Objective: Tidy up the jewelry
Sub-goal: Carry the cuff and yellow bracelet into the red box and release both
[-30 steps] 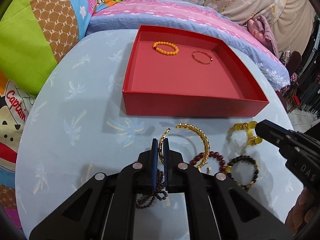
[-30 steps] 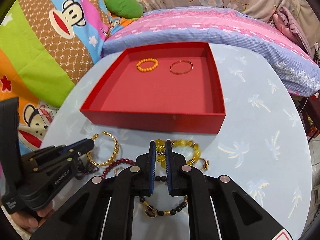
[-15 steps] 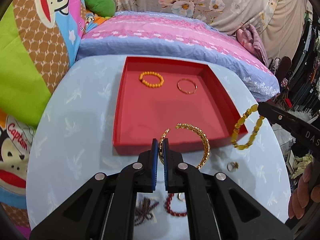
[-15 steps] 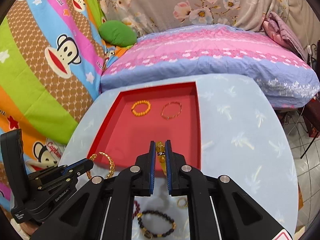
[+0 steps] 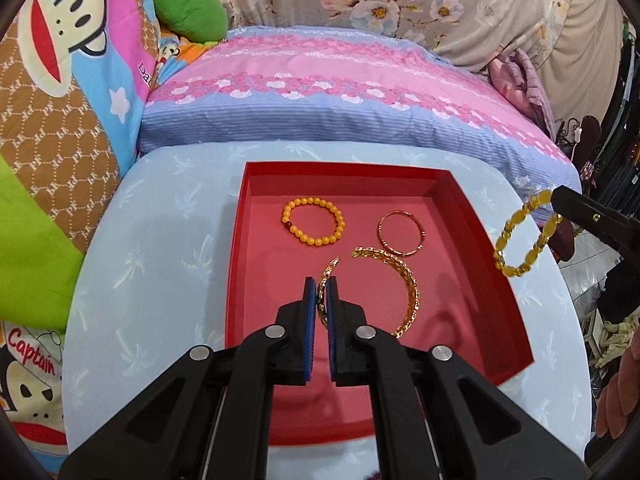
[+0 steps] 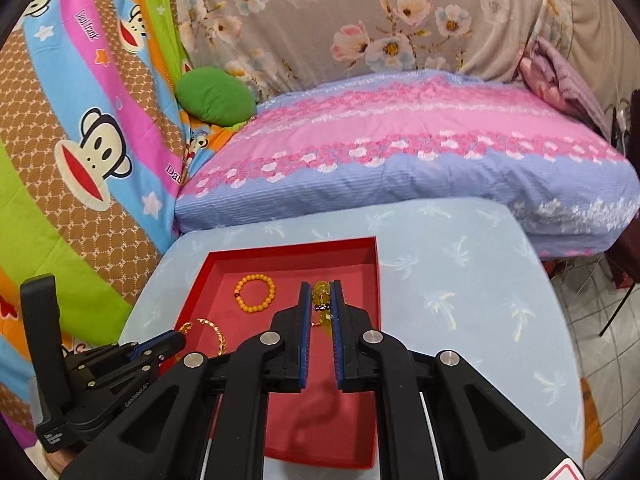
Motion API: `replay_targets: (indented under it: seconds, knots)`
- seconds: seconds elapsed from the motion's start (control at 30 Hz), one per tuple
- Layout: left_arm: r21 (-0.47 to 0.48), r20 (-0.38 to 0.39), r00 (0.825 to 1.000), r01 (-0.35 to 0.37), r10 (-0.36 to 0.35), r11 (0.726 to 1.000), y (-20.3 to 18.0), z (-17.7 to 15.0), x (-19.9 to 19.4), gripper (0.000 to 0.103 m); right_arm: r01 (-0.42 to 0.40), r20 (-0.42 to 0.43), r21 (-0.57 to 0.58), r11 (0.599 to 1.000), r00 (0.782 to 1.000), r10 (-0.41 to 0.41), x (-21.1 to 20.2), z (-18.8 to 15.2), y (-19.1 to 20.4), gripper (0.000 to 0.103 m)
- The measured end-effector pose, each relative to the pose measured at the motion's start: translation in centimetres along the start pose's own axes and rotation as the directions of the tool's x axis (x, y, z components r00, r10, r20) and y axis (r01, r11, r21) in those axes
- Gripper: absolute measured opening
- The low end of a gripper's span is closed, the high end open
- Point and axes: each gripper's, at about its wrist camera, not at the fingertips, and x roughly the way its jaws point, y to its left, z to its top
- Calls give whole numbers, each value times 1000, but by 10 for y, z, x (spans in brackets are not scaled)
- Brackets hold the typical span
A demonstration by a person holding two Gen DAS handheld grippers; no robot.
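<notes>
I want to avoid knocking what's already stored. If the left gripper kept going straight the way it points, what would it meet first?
Probably the orange bead bracelet lying in the red tray, just ahead of the left gripper, which carries the gold bangle. Height above the tray is unclear, so it might pass over to the far wall.

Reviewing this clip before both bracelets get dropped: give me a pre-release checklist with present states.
1. Left gripper shut on gold bangle: ok.
2. Right gripper shut on yellow bead bracelet: ok.
3. Gold bangle over red tray: ok.
4. Yellow bead bracelet over the tray: cannot tell; the views disagree.
5. Orange bead bracelet and thin red bangle clear of the drop spots: cannot tell.
</notes>
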Motion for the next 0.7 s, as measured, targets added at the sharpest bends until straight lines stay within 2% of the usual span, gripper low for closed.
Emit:
replay_targets:
  seconds: [0.27,0.53,0.7]
  knots:
    - [-12,-72,997,-28,27,1000,5,3,44,5,-13,-81,23,1000,997,15,42,-12,-3,9]
    - [-24,-99,994,-38,36,999,7,5,59,5,40,-99,-15,999,994,-41,61,-18,-3,9]
    - [-39,-110,993,-42,38,998,10,6,66,8,18,-127,-38,999,992,-22,72,-20,6,9]
